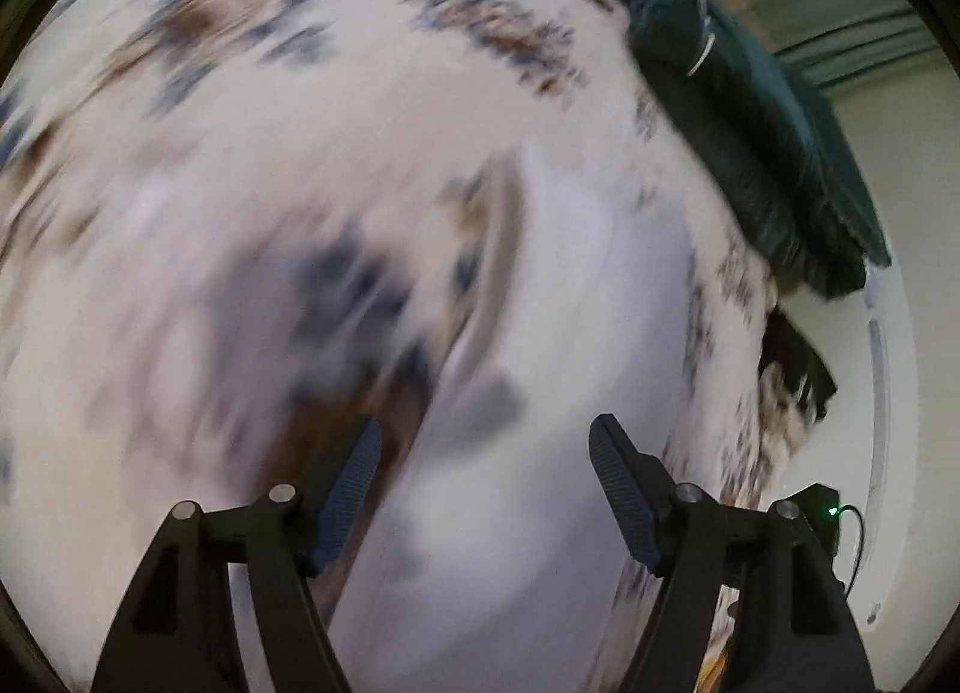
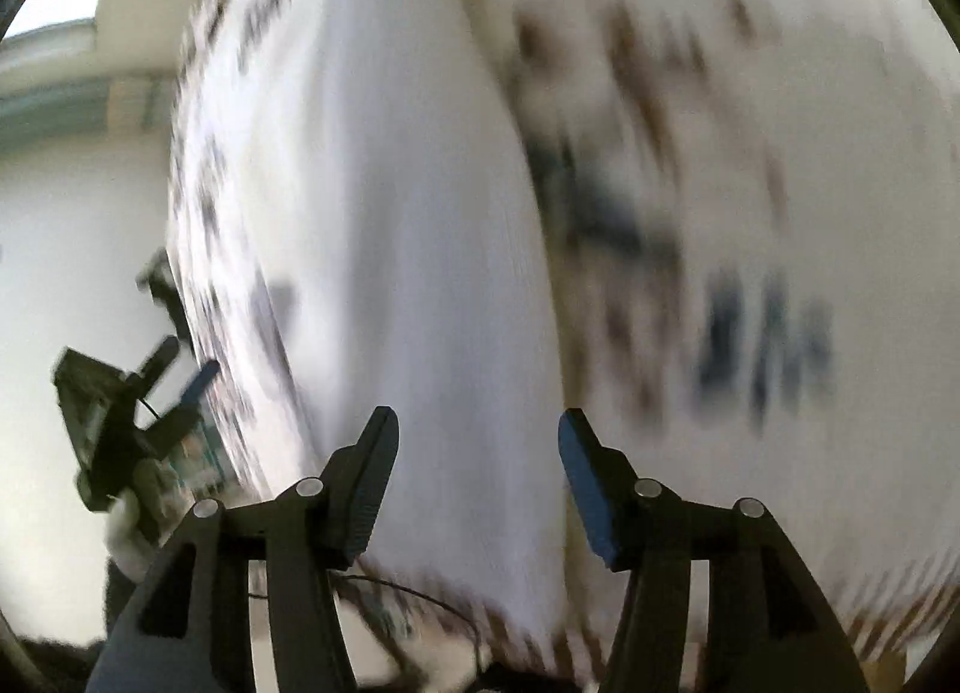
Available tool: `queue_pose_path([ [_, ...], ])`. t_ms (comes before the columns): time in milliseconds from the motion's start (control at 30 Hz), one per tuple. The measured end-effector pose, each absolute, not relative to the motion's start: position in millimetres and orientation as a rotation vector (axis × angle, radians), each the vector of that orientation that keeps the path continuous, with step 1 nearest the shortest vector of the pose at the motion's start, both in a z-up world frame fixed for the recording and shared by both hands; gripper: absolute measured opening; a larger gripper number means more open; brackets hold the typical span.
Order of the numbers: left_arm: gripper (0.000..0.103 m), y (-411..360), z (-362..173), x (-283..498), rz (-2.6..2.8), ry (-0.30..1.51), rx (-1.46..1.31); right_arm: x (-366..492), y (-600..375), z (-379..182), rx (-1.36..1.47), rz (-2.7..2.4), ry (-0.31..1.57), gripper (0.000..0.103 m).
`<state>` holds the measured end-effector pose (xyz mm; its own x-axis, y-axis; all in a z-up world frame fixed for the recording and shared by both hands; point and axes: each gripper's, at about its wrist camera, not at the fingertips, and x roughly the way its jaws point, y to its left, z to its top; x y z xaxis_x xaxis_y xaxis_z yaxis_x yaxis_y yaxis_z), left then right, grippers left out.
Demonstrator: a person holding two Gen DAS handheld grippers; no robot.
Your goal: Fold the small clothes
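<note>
Blur smears both views, yet a pale garment (image 1: 510, 285) lies spread flat on the patterned cover (image 1: 240, 93), apparently laid out for folding. Left gripper (image 1: 485, 498) and right gripper (image 2: 477, 489) each tilt steeply down over it, jaws well apart, gripping nothing. A dark green cushion (image 1: 762, 153) sits at the cover's far edge.

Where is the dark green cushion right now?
Only the left wrist view shows the dark green cushion: upper right, at the far edge of the patterned white cloth, against the pale wall.
</note>
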<state>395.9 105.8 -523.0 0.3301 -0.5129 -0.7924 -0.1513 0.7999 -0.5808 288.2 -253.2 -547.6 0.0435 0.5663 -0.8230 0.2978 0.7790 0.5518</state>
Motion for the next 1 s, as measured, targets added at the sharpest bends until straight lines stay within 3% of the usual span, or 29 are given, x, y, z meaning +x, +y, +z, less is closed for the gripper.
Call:
queue_pose_path([
  [233, 0.068, 55.3, -573.9, 517.9, -0.316, 1.250, -0.560, 477.0, -257.0, -539.9, 0.635, 0.184, 1.347, 0.063],
  [300, 0.032, 46.4, -576.1, 531.1, -0.315, 1.214, -0.510, 518.4, -254.2, -551.2, 0.637, 0.179, 1.345, 0.068],
  [333, 0.008, 44.2, -573.5, 533.3, -0.306, 1.202, -0.481, 533.9, -259.0, -557.9, 0.646, 0.173, 1.353, 0.068],
  [400, 0.007, 45.1, -565.7, 536.7, -0.334, 1.155, -0.467, 558.4, -256.7, -573.8, 0.663, 0.173, 1.383, 0.067],
  [433, 0.007, 43.6, -562.0, 538.3, -0.340, 1.130, -0.456, 569.2, -261.8, -576.0, 0.663, 0.186, 1.385, 0.048],
  [467, 0.007, 41.6, -560.4, 541.3, -0.351, 1.118, -0.449, 572.1, -262.1, -575.7, 0.641, 0.178, 1.376, 0.014],
  [500, 0.006, 40.5, -560.5, 545.6, -0.356, 1.110, -0.444, 572.8, -260.5, -574.8, 0.617, 0.165, 1.368, 0.013],
  [700, 0.010, 38.1, -583.2, 573.5, -0.373, 1.219, -0.470, 569.7, -261.1, -579.4, 0.627, 0.062, 1.327, 0.014],
  [800, 0.016, 48.9, -568.6, 557.0, -0.389, 1.224, -0.503, 560.8, -270.7, -578.9, 0.704, 0.067, 1.383, 0.032],
  [900, 0.030, 68.3, -540.9, 519.6, -0.425, 1.187, -0.565, 531.8, -281.2, -556.2, 0.783, 0.126, 1.374, 0.042],
  [967, 0.049, 84.1, -520.7, 480.8, -0.438, 1.174, -0.598, 499.7, -283.6, -540.2, 0.818, 0.176, 1.385, 0.052],
  [1000, 0.054, 90.5, -514.1, 464.0, -0.439, 1.174, -0.615, 479.0, -284.7, -533.8, 0.828, 0.194, 1.399, 0.053],
])
